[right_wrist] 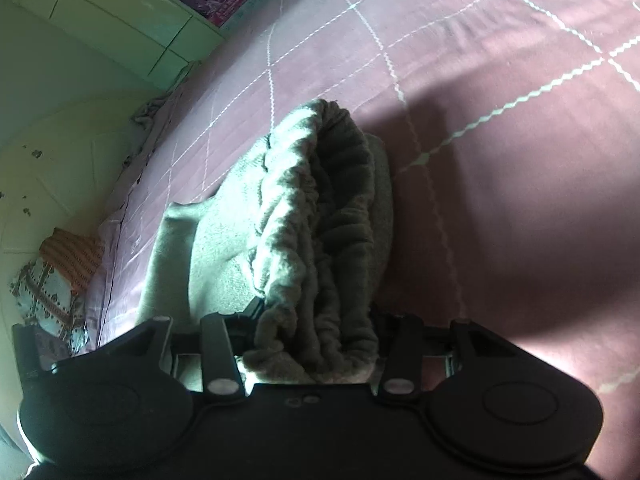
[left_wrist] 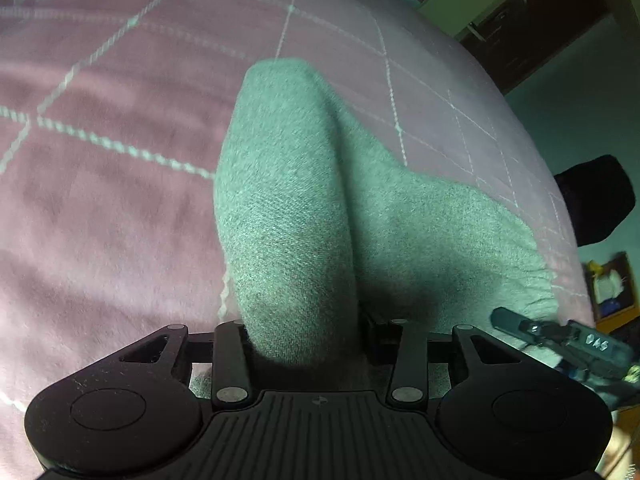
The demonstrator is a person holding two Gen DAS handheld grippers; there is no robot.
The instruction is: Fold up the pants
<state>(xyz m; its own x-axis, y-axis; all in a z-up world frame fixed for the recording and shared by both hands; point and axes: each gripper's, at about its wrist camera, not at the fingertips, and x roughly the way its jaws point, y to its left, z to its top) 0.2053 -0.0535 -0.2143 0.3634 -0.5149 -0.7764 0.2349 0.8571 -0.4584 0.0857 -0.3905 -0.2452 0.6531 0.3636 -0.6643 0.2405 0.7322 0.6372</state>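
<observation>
Left wrist view: the left claw (left_wrist: 304, 336) is clamped on a fold of the grey pants (left_wrist: 288, 184), lifted over the pink bedspread (left_wrist: 100, 200). The right claw (right_wrist: 316, 344) pinches the gathered waistband (right_wrist: 320, 216). Best to keep both grips level, carry the edges together, and lay them down square.

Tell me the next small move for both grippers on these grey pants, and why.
Probably carry both ends forward together and lay them down on the part that rests on the pink bedspread. The left gripper is clamped on a smooth fold of the pants, the right gripper on the gathered waistband, and the cloth between them is lifted, not yet flat.
</observation>
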